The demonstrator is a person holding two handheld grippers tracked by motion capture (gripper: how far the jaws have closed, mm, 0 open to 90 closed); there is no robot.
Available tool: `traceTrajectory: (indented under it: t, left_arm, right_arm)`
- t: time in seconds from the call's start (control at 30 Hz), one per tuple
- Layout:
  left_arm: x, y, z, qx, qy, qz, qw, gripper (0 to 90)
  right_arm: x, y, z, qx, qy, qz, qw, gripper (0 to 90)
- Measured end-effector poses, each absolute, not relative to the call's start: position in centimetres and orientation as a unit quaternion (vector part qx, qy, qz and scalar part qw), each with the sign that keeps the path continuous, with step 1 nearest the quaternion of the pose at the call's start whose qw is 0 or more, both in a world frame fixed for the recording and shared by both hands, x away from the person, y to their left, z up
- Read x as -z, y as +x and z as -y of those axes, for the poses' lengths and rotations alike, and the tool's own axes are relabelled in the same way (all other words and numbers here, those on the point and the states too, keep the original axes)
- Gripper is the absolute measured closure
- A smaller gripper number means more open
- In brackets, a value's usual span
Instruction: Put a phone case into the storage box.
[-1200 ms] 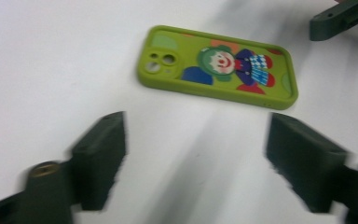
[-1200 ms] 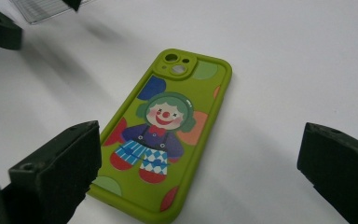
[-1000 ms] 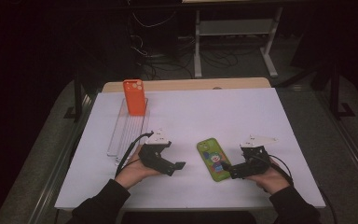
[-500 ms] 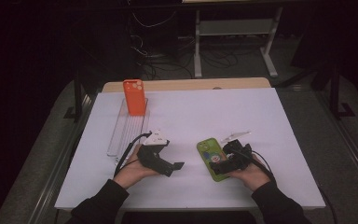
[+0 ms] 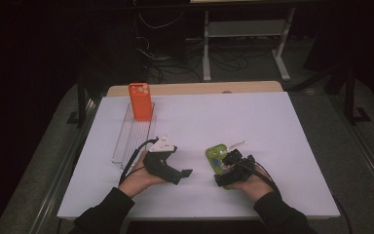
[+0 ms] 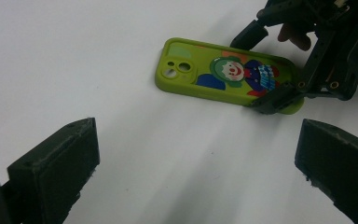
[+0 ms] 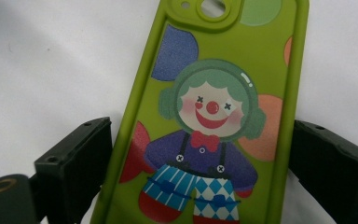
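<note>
Setting: white sheet (image 5: pixel 272 146) over a table, in a dark room with cables and a metal stand behind.
Case location: green case (image 5: pixel 217 157) lies flat, picture side up, on the sheet near the person's edge, right of centre; its camera cut-out points away from the person.
Right gripper: right gripper (image 5: pixel 226 174) sits at the case's near end with a jaw on each long side; its jaws have just been closing, the case between them. In the right gripper view the left jaw looks at or just touching the rim and the right jaw is just beside it, so I judge there is no firm grip yet.
Left gripper: left gripper (image 5: pixel 182 174) rests on the sheet well left of the case, jaws wide apart with nothing between them, pointed toward the case.
Handling: probably light, and soft or rubbery, since it is an empty shell; likely to flex if squeezed hard across its width, and not fragile.
Where to hold: across the two long rims near the lower end, as the right gripper stands; the raised edges should give the pads purchase.
Other case: orange case (image 5: pixel 140 101) stands upright at the far end of a clear rack (image 5: pixel 126 141).
Print: clown cartoon with green hair, red nose, bow tie, blue top and checked trousers.
Writing: no brand or readable text seen.
</note>
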State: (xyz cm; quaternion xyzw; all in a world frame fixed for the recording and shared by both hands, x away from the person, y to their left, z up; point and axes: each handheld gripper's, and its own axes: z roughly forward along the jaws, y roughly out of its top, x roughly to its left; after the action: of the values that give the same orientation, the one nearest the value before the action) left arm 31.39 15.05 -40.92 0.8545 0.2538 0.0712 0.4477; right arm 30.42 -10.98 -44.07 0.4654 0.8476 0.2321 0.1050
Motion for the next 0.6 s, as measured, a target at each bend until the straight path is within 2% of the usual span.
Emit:
traceTrajectory:
  t: [0.17,0.6]
  left_arm:
    - [40.95,31.36,-14.99,-0.067,0.855,-0.254,0.448,0.0]
    - [40.78,31.62,-14.93,-0.074,0.861,-0.230,0.447,0.0]
  right_arm:
    - [43.93,30.34,11.21,-0.232,0.470,-0.845,0.109,13.7]
    - [43.80,30.73,11.75,-0.232,0.438,-0.863,0.095,15.2]
